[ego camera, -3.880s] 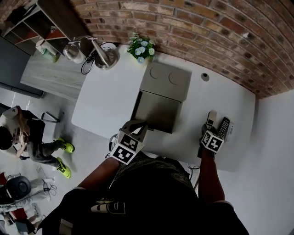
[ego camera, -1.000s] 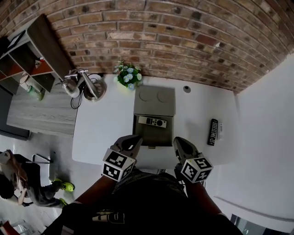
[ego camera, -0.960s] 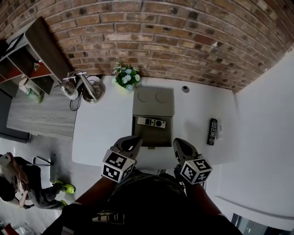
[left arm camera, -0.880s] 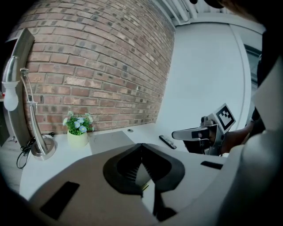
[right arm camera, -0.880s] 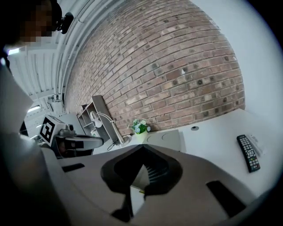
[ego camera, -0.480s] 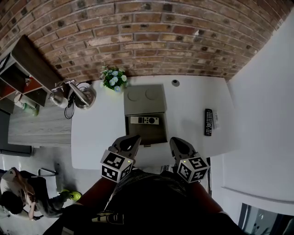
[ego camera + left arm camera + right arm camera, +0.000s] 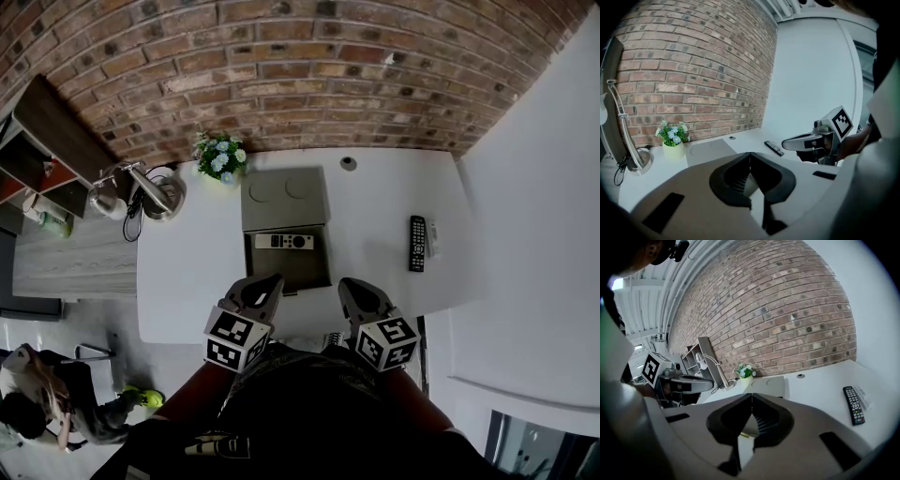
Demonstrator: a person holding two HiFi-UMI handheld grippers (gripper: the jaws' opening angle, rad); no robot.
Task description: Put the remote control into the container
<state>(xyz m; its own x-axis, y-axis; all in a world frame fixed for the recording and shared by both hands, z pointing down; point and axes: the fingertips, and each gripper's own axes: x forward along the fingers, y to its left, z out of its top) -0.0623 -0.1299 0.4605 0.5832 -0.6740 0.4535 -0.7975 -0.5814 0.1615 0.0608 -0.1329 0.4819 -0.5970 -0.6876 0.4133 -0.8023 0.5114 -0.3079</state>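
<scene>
Both tools are closed and empty: left gripper (image 7: 269, 280) and right gripper (image 7: 348, 284) hang near the container (image 7: 292, 272), a remote (image 7: 286, 241) inside it.

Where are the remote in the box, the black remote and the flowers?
light remote (image 7: 284, 241), head view, its middle.
black remote (image 7: 416, 244), head view, its middle.
flowers (image 7: 219, 155), head view, the blooms.

This looks like an office or a studio room in loft style. A red brick wall (image 7: 281, 56) runs behind a large white table (image 7: 187, 272), which has a round cable hole (image 7: 348, 163) in its top. A desk lamp (image 7: 150, 187) and a small pot of flowers (image 7: 218, 157) stand at its far corner. An open shelf unit (image 7: 47, 141) stands by the wall, and a person (image 7: 37, 412) sits low on the floor.
</scene>
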